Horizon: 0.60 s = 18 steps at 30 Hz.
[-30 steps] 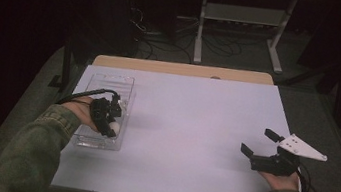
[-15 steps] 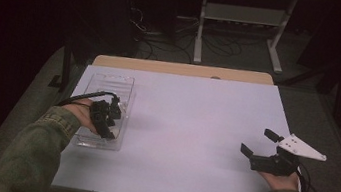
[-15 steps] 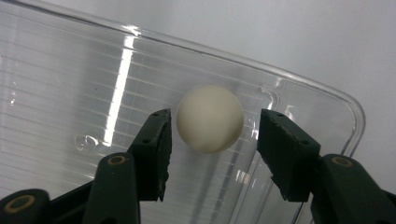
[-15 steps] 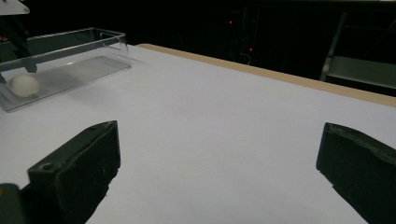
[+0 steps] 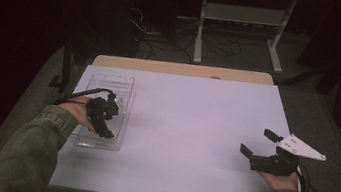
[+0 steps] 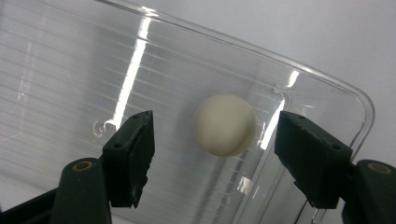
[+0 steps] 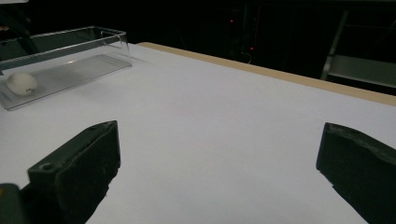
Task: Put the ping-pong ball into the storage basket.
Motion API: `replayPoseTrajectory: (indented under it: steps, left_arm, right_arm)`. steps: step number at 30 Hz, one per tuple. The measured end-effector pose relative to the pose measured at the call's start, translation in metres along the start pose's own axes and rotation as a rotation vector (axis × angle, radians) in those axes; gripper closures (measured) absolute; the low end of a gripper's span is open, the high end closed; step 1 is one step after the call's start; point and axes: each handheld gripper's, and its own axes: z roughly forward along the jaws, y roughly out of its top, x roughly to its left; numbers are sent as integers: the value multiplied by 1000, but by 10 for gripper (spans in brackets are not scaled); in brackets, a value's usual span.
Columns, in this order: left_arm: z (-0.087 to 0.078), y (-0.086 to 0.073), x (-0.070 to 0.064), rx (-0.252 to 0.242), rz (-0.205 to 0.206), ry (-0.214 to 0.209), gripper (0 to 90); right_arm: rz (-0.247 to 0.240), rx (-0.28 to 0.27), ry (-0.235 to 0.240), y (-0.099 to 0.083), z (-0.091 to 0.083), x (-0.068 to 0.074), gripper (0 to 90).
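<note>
Nearest, the right gripper [image 5: 259,143] hovers wide open and empty over the white table [image 5: 194,129]. The left gripper [image 6: 215,142], jaws spread, straddles a white ball [image 6: 225,124] in the clear tray [image 5: 109,83]. Beyond: dark room, metal rack [image 5: 243,15].

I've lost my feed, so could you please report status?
Left tongs open around small white ball in clear plastic tray. Right tongs open, idle. Nothing obstructing.
</note>
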Motion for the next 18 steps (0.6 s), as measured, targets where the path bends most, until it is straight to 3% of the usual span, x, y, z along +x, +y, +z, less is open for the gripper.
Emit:
replayPoseTrajectory:
  steps: [5,9,11,12,13,18]
  left_arm:
    - [-4,-2,0,-9,-17,27,210]
    - [-12,-6,4,-46,-54,44,135]
    - [-14,-6,4,-53,-62,50,68]
    - [-16,-7,4,-56,-85,60,68]
    - [-17,-8,4,-58,-89,64,0]
    - [-24,-13,4,-108,-109,67,0]
  right_arm:
    - [-2,2,1,0,0,1,0]
    - [-3,3,2,0,0,0,0]
    - [-3,3,1,0,0,1,0]
    - [-3,3,1,0,0,1,0]
    - [-5,4,1,0,0,1,0]
    - [-9,3,0,0,0,1,0]
